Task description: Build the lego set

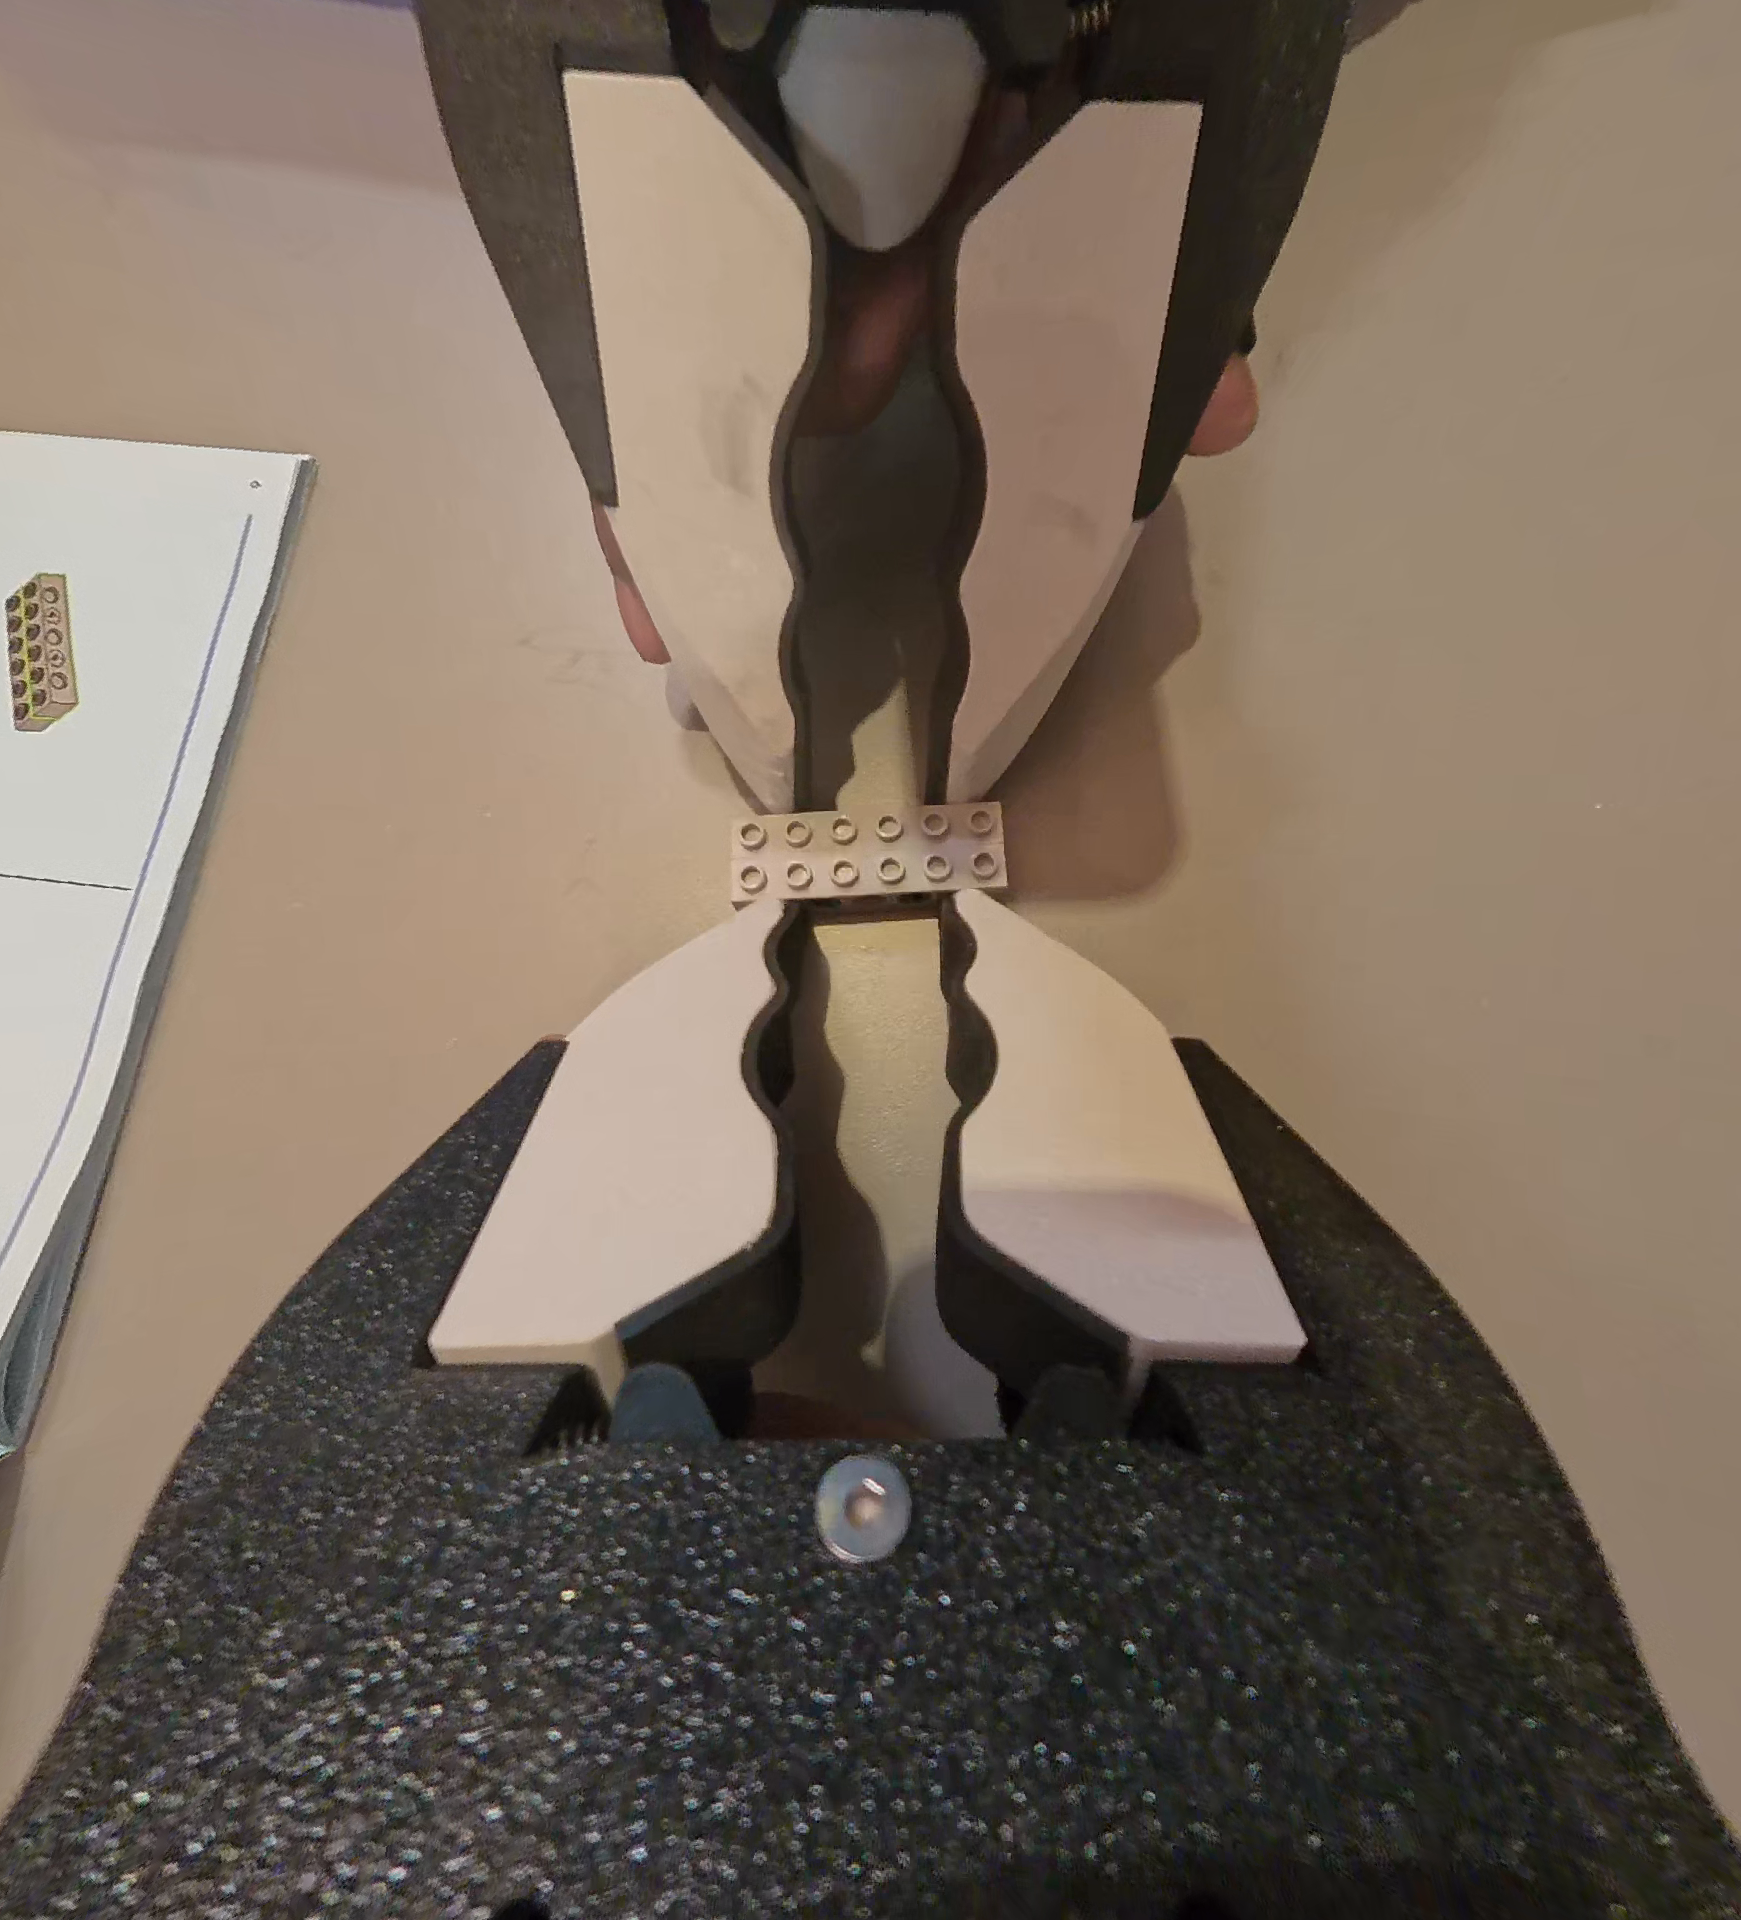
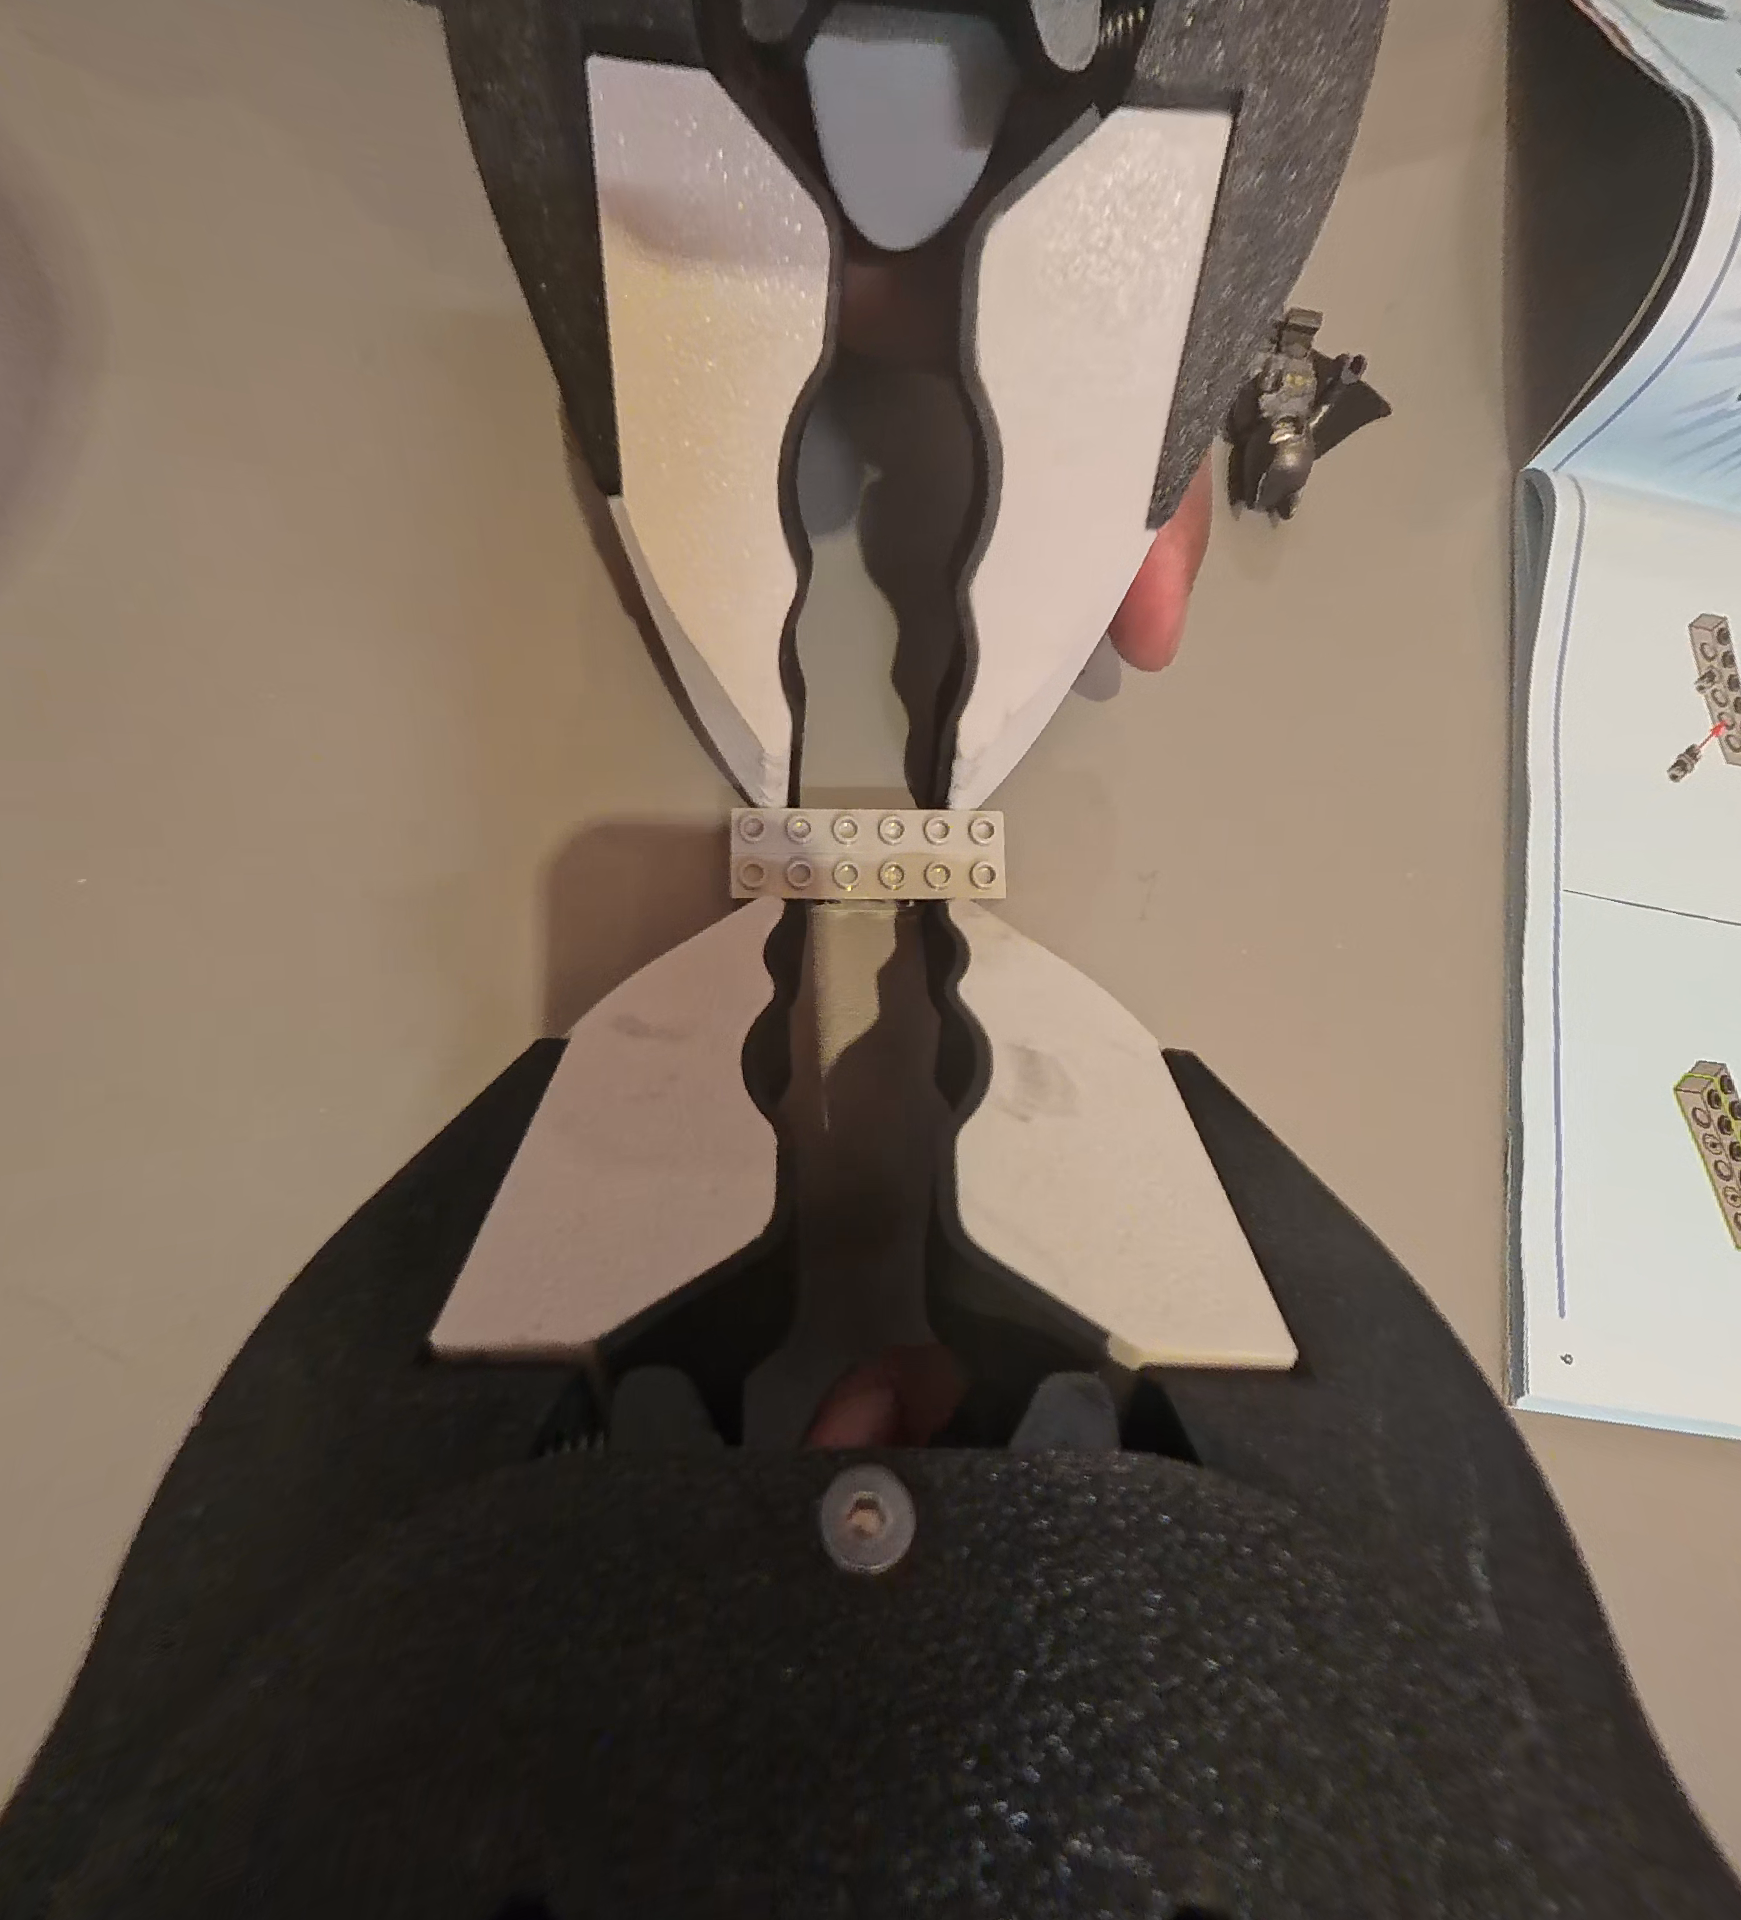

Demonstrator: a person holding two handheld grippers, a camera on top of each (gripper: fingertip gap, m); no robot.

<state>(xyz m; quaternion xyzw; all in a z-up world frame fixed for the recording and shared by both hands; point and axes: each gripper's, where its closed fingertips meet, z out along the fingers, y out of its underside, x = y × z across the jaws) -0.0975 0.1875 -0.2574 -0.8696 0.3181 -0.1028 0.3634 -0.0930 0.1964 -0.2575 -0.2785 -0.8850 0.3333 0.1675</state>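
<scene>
Two grey six-stud bricks lie side by side, studs up, on the beige table (image 1: 1468, 935) and form one block (image 1: 868, 852), which also shows in the right wrist view (image 2: 864, 854). My left gripper (image 1: 866, 920) comes at the block from one long side. My right gripper (image 2: 866, 920) comes from the opposite side, facing the left one. Each gripper's jaws stand a little apart with only table between them. The fingertips (image 1: 757, 925) of both butt against the block's side faces, and the block spans wider than either gap. Neither gripper holds anything. The right gripper (image 1: 871, 795) and left gripper (image 2: 861, 795) each show in the other's view.
An open instruction booklet (image 1: 66, 831) lies on the table to one side of the block; it also shows in the right wrist view (image 2: 1676, 935). A small dark toy figure (image 2: 1292, 416) stands near the left gripper's body. A person's fingers (image 2: 1157, 592) wrap around that gripper. My left and right fingertips are right by each other.
</scene>
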